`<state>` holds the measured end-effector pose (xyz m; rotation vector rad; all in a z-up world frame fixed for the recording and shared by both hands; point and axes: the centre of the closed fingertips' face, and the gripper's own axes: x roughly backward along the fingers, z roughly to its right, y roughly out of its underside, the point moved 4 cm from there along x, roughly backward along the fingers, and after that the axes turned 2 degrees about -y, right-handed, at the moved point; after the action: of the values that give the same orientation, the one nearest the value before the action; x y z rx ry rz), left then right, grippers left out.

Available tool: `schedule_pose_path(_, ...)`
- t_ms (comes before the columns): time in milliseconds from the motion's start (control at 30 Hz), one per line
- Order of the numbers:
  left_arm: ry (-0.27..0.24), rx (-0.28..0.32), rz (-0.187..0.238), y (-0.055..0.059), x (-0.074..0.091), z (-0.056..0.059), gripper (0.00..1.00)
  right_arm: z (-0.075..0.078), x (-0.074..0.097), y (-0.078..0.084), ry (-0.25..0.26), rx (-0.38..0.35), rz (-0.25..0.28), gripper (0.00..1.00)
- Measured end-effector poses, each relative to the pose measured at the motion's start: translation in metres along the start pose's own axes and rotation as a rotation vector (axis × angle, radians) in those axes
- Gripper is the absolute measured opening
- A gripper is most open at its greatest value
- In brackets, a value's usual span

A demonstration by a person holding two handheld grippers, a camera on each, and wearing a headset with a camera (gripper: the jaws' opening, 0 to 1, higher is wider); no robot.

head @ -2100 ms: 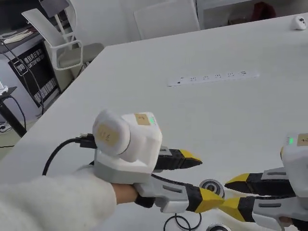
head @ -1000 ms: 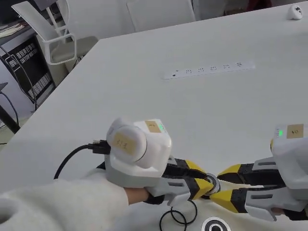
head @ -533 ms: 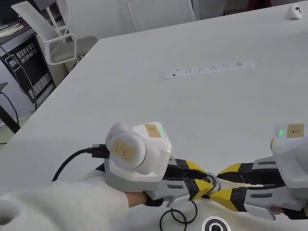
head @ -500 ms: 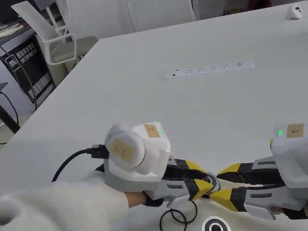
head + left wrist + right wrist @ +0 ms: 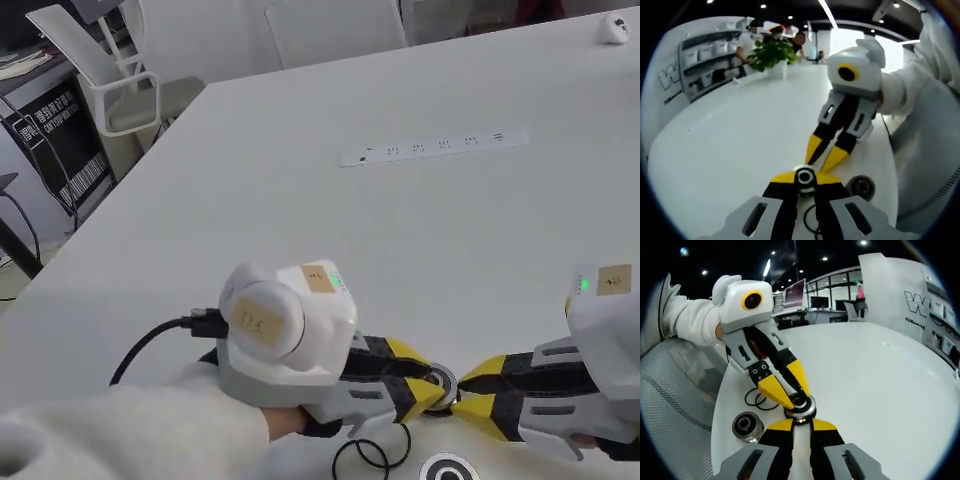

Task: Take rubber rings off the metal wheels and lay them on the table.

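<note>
Black rubber rings (image 5: 375, 452) lie loose on the table (image 5: 300, 220) nearest the person, beside a spare wheel (image 5: 447, 467). Just beyond, the left gripper (image 5: 421, 376) is clamped on the metal wheel (image 5: 441, 380), while the right gripper (image 5: 462, 396) noses against its rim, jaws nearly together, though whether they have the ring I cannot tell. If that nip catches metal rather than rubber, the pull will likely slip or tug the wheel free, sending it rolling toward the power strip (image 5: 435, 148).

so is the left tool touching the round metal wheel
touching: right gripper view shows left tool clamping its yellow tips onto the round metal wheel
</note>
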<state>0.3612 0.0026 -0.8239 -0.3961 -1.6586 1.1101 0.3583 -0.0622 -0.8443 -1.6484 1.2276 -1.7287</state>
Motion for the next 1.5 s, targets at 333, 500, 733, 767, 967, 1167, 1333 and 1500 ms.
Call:
schedule_pose_path(333, -0.004, 0.021, 0.0, 0.0, 0.0, 0.001, 0.12, 0.004, 0.0, 0.001, 0.004, -0.08, -0.025, 0.0)
schedule_pose_path(500, -0.005, 0.018, -0.002, 0.0, 0.0, 0.001, 0.12, 0.004, 0.0, 0.001, 0.01, -0.083, -0.035, 0.0)
schedule_pose_path(733, -0.005, 0.019, 0.0, 0.0, 0.0, 0.001, 0.12, 0.005, 0.0, 0.001, -0.017, -0.145, -0.035, 0.0)
schedule_pose_path(767, -0.005, 0.019, 0.0, 0.0, 0.0, 0.001, 0.12, 0.004, 0.0, 0.001, -0.02, -0.14, -0.037, 0.0)
schedule_pose_path(967, -0.008, 0.021, 0.003, 0.001, 0.001, 0.001, 0.12, 0.001, 0.001, 0.0, -0.023, -0.13, -0.05, 0.04)
schedule_pose_path(1167, -0.009, 0.028, 0.006, 0.001, 0.001, 0.002, 0.12, 0.001, 0.001, -0.001, -0.017, -0.133, -0.068, 0.04)
schedule_pose_path(1333, -0.011, 0.047, 0.01, 0.001, 0.001, 0.002, 0.12, 0.002, 0.0, 0.0, 0.021, -0.177, -0.084, 0.0)
schedule_pose_path(1500, 0.068, -0.088, 0.002, -0.002, -0.005, 0.021, 0.01, -0.003, -0.005, -0.003, 0.054, -0.116, -0.104, 0.0)
